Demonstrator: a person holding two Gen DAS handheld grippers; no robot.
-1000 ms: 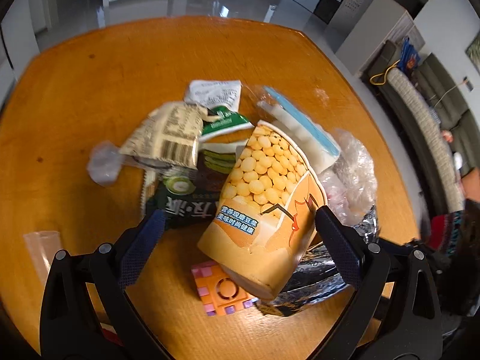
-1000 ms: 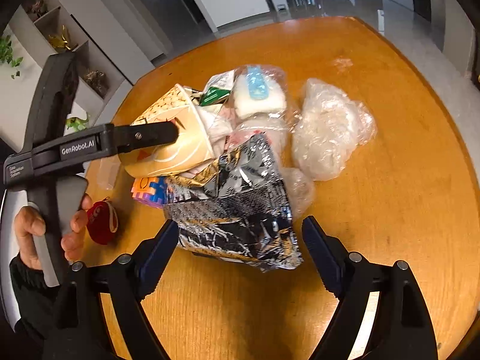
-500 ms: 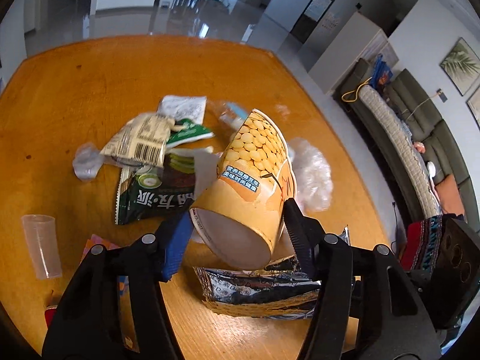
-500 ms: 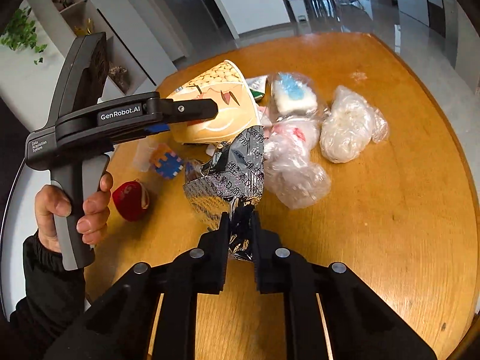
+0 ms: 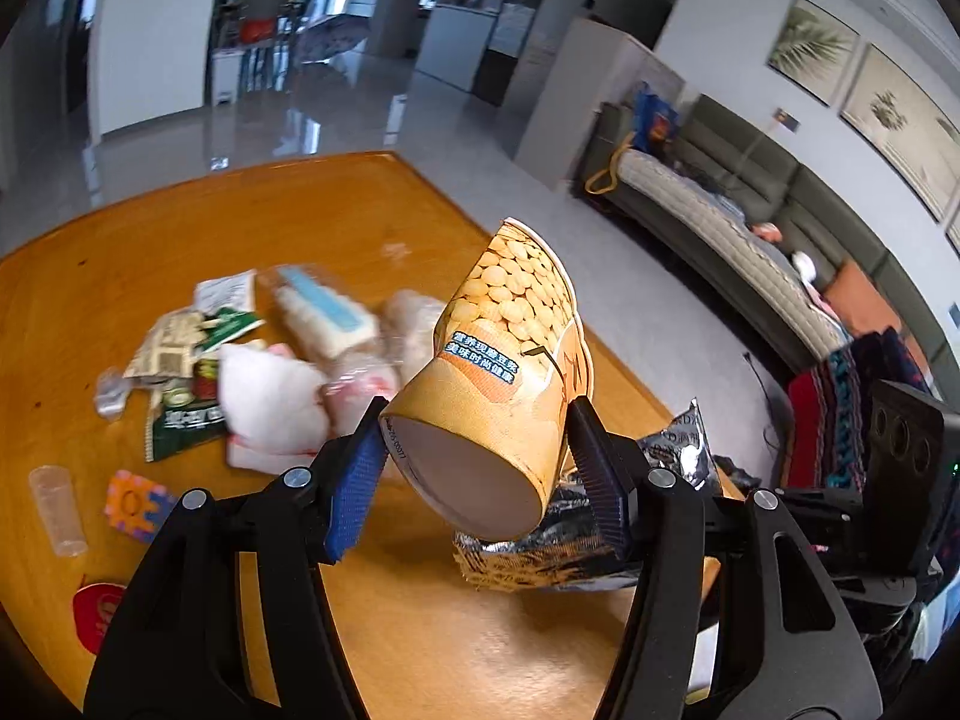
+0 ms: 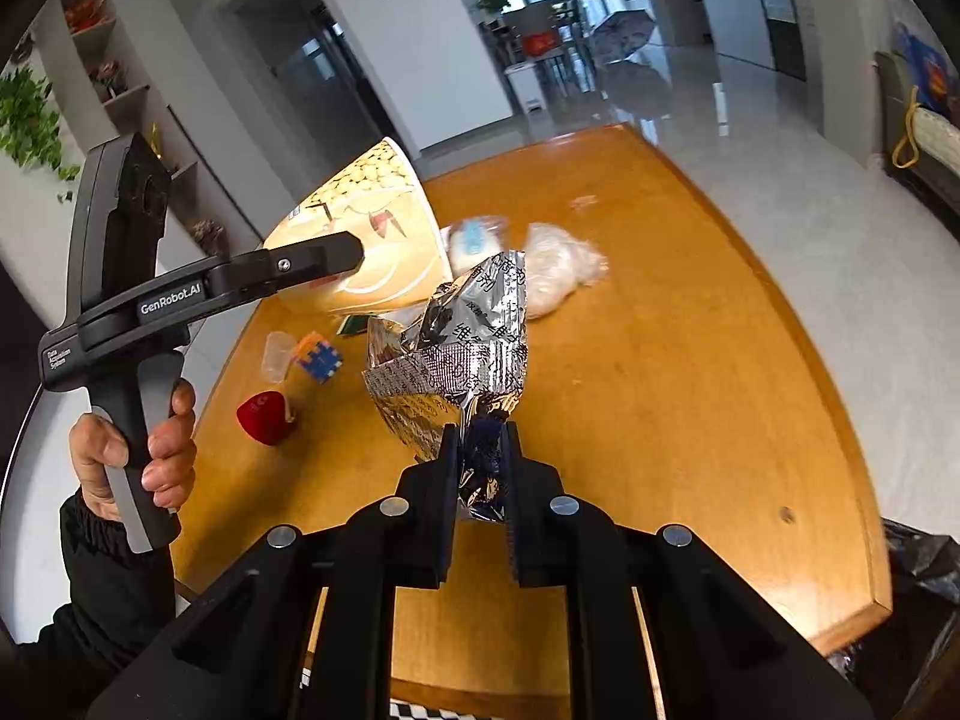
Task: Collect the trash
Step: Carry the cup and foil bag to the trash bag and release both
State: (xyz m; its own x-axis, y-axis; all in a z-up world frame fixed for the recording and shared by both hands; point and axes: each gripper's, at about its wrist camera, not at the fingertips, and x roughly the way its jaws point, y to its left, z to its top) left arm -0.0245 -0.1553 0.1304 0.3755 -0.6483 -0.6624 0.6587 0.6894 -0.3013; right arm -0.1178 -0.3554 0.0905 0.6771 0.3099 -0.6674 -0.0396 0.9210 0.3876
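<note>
Paper cup point(image 5: 510, 372) is clamped near its base in the left gripper point(image 5: 480, 474), tilted, clear of the wooden table point(image 5: 240, 210). Foil snack bag point(image 6: 456, 354) hangs pinched at one crumpled corner in the right gripper point(image 6: 483, 462). Both are evidently lifted for disposal; a black bag point(image 6: 918, 588) sits past the table edge. Remaining wrappers point(image 5: 198, 360) lie on the table.

Cup point(image 5: 510, 372) & foil bag point(image 6: 456, 354) now airborne

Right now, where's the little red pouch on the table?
The red pouch lies near the table's left edge in the right wrist view, just in front of the puzzle cube and clear plastic cup.
</note>
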